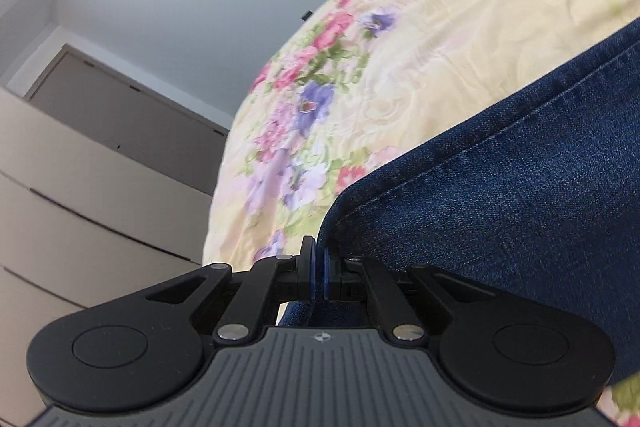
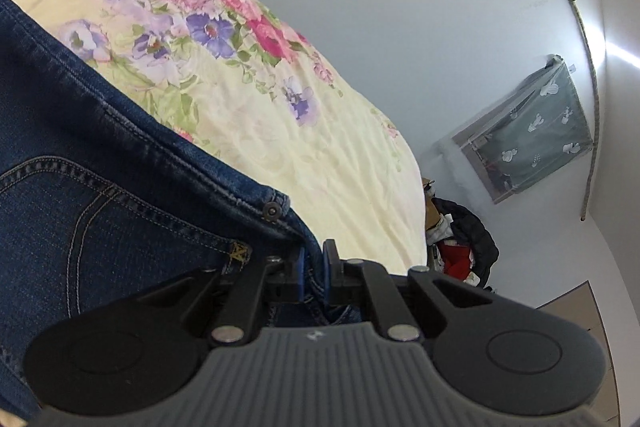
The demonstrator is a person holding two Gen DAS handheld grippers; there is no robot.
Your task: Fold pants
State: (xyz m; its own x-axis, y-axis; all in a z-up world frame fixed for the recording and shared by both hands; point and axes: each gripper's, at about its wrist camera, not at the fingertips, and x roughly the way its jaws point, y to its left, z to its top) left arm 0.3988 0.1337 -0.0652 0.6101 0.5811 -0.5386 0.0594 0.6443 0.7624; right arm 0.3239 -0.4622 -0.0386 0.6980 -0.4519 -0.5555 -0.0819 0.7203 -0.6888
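Note:
Dark blue denim pants (image 1: 520,167) lie across a pale yellow floral bedspread (image 1: 440,27). In the left wrist view my left gripper (image 1: 319,259) is shut on a hemmed corner of the pants, and the cloth stretches away up to the right. In the right wrist view my right gripper (image 2: 314,259) is shut on the waistband corner of the pants (image 2: 100,195), just past a metal rivet (image 2: 273,209). A back pocket with tan stitching shows to the left of that grip. The bedspread (image 2: 280,131) lies beyond.
Beige drawer fronts (image 1: 80,187) and a brown door (image 1: 120,107) stand off the bed's left side. At the right a heap of dark and red clothes (image 2: 460,243) sits by the bed edge, with a grey cactus-print cover (image 2: 532,135) on the wall.

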